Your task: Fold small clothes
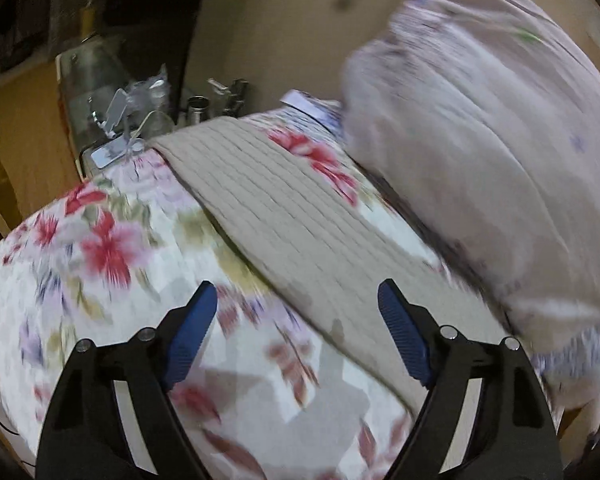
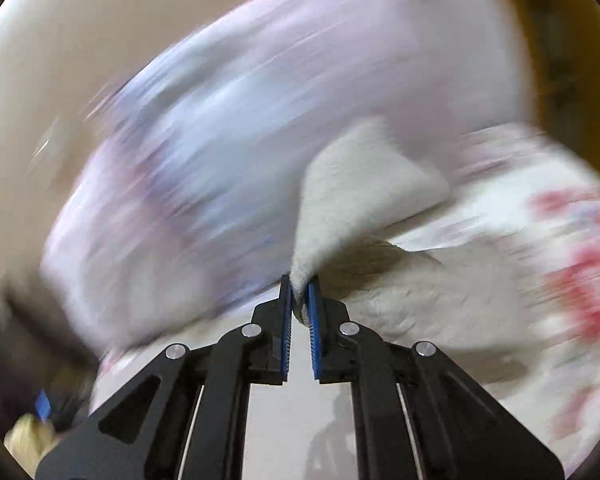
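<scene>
A beige ribbed cloth (image 1: 300, 216) lies flat across the floral bedsheet (image 1: 100, 240). My left gripper (image 1: 300, 312) is open and empty, just above the near edge of the cloth. In the right wrist view, my right gripper (image 2: 300, 288) is shut on a corner of the beige cloth (image 2: 360, 184). That corner is lifted and folded upward, while the rest of the cloth (image 2: 420, 304) lies on the sheet to the right. The right view is blurred by motion.
A large pale lilac pillow (image 1: 480, 128) leans at the right of the bed and also fills the upper left of the right wrist view (image 2: 240, 120). A cluttered bedside surface with metal and glass items (image 1: 140, 112) stands beyond the bed's far left corner.
</scene>
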